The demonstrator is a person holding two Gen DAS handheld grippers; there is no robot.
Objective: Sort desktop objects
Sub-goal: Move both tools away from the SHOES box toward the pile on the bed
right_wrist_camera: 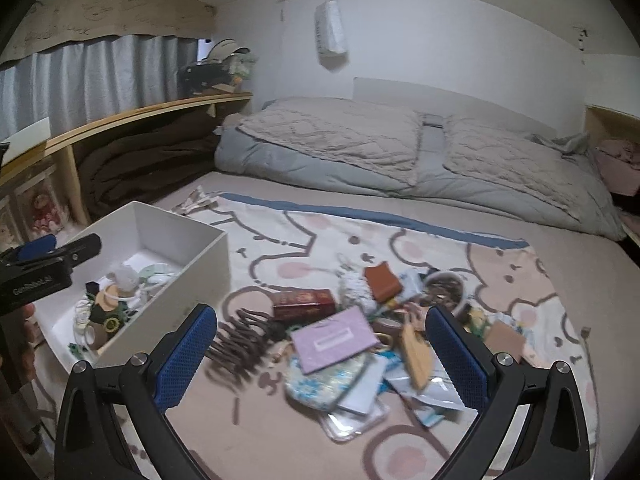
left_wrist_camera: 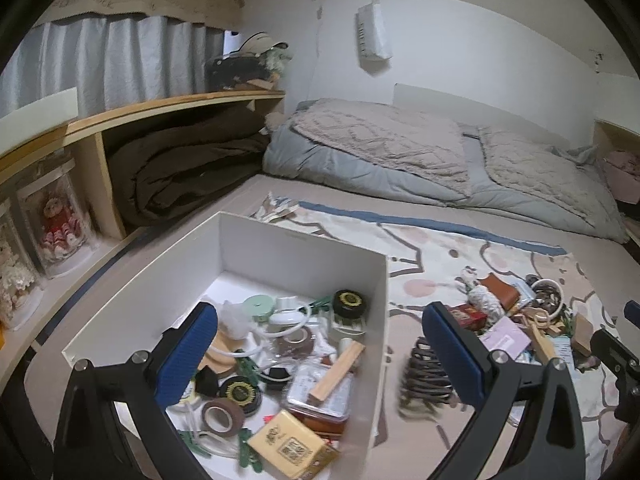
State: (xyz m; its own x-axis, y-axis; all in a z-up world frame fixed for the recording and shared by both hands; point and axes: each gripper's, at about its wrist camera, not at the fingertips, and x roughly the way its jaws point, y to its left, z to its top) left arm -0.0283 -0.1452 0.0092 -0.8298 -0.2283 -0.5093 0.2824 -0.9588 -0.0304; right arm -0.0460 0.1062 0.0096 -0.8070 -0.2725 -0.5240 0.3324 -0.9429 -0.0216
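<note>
On the bed, at ten o'clock from the right gripper [right_wrist_camera: 320,354], the white box [right_wrist_camera: 192,276] already holds many small items, while a loose pile [right_wrist_camera: 360,332] remains unsorted on the blanket [right_wrist_camera: 304,240]; both grippers' jaws gape empty, the left gripper [left_wrist_camera: 320,354] over the box.

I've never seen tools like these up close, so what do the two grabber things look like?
Each hand-held gripper, left and right, is a black plastic frame that splits into two curved arms. Each arm ends in a flat finger faced with a blue, dimpled pad. Round silver bolts mark the joints. The left one's body carries small white lettering, too blurred to read with confidence.
</note>
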